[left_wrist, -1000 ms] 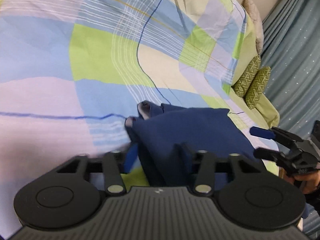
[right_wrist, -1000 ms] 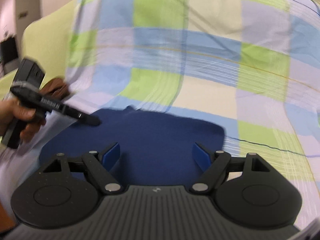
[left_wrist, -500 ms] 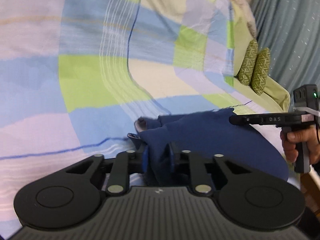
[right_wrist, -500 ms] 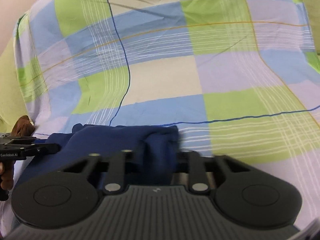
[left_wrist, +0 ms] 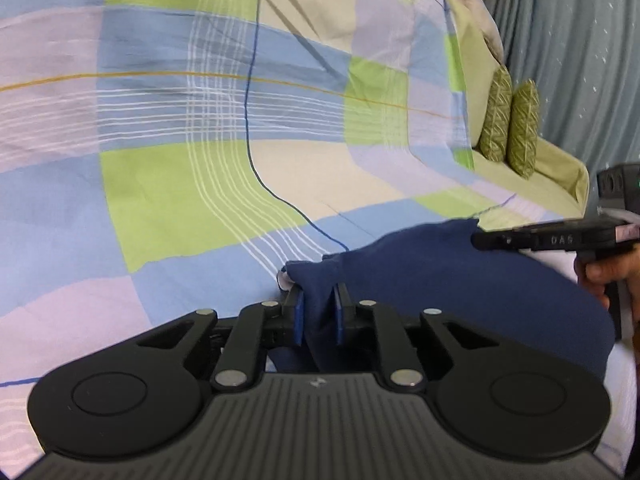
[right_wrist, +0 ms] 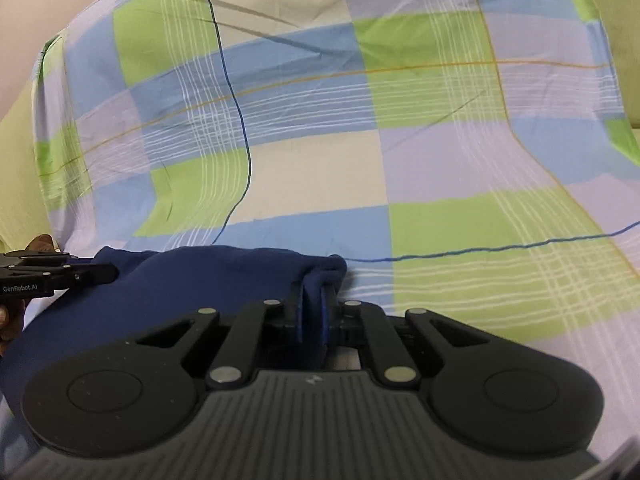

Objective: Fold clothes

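Both the left gripper (left_wrist: 319, 314) and right gripper (right_wrist: 313, 312) pinch the navy garment's (left_wrist: 460, 280) near corners; lift evenly, keeping the edge taut above the checked sheet (left_wrist: 240, 140).

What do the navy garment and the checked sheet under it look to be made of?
Navy garment: soft matte knit, probably cotton jersey; it bunches into rounded folds where the right claw pinches it. Checked sheet: thin woven fabric, likely cotton or a blend; it shows crisp creases and fine printed lines, with no sheen. Fibre content cannot be confirmed by sight.
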`<control>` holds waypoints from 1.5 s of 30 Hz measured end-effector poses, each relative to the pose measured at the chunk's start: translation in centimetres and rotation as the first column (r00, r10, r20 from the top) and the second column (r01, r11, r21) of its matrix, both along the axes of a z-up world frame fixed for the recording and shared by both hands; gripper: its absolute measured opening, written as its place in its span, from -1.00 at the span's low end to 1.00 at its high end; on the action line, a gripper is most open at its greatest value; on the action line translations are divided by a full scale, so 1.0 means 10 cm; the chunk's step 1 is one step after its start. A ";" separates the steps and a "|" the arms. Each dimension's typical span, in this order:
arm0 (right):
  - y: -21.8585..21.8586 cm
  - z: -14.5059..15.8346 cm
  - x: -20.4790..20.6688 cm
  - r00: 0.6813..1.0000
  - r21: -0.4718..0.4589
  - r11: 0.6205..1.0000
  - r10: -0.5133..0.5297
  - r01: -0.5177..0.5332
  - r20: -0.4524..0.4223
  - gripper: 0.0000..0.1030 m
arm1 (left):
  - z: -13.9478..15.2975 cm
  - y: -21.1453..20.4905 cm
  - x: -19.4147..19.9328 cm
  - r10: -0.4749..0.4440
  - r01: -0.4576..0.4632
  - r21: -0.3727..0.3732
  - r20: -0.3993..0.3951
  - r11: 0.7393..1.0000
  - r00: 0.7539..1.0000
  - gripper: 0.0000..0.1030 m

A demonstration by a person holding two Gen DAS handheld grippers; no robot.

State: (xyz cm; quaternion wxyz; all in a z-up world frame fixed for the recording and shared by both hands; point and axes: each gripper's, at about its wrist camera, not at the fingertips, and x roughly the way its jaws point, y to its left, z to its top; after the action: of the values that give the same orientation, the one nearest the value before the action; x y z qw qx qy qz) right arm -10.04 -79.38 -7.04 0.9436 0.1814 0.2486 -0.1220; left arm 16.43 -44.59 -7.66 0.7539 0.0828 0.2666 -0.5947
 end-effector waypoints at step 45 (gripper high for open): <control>1.65 0.56 -0.27 0.906 -0.265 0.867 0.400 -0.423 -0.139 -0.61 | 0.16 0.29 -0.17 0.012 -0.013 0.044 0.020 0.999 1.000 -0.28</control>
State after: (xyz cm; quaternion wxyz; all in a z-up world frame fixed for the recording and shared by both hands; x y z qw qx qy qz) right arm -12.77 -62.89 -1.39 0.9534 -0.0206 0.2985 0.0398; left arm 14.68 -41.68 -6.02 0.7582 0.1035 0.2730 -0.5830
